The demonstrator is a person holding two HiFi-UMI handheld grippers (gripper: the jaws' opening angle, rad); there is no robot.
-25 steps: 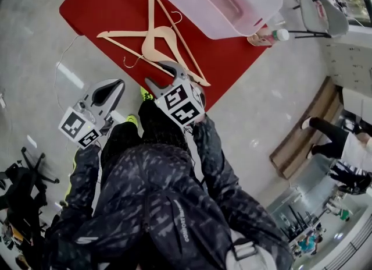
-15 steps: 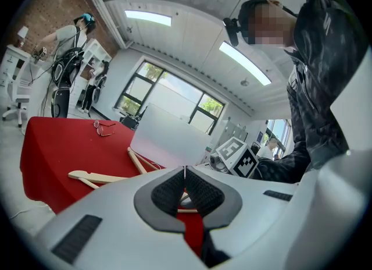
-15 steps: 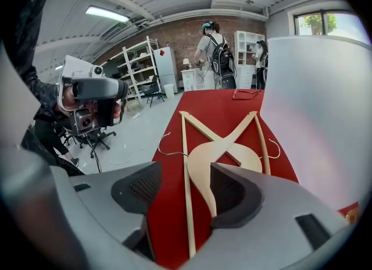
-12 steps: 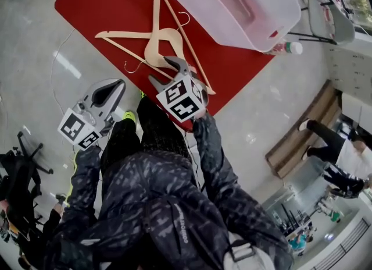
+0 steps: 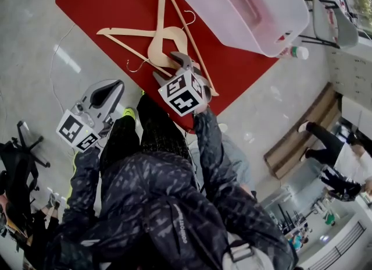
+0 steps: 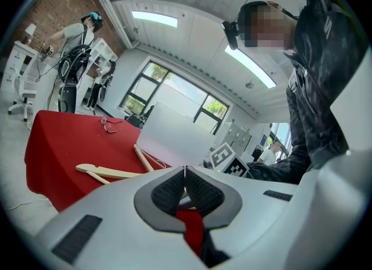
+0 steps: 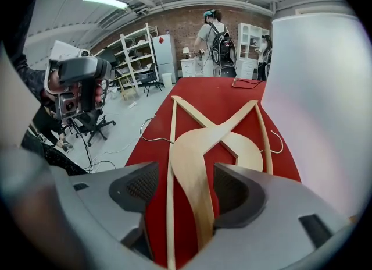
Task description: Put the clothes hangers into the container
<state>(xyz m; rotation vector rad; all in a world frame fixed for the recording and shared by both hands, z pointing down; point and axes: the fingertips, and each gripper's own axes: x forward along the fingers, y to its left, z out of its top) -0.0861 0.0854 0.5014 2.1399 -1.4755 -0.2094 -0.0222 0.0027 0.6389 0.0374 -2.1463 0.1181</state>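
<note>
So the thing that matters here: the right gripper (image 7: 186,190) sits right over the hangers (image 5: 165,39), and its jaws have just been opening. They stand wide apart with the broad shoulder of the top hanger (image 7: 197,164) between the pads, plus a thin bar just beside it at 9 o'clock. Neither pad looks to be squeezing anything yet. In the right gripper view that shoulder's long axis runs roughly 12 to 6, so straight along the jaws. I'd guess closing pinches it across its width, which is what you want.

The left gripper (image 5: 110,88) is pinched together on nothing, hanging back at about 8 o'clock from the hangers, well apart. The right one's clearly nearer.

There are two hangers, crossed in an X on the red cloth (image 5: 110,1). They're pale, smooth wood with flat curved shoulders, skinny bars and thin wire hooks. The container (image 5: 279,24) is at about 1 o'clock from them, a big translucent plastic tub with rounded corners.
</note>
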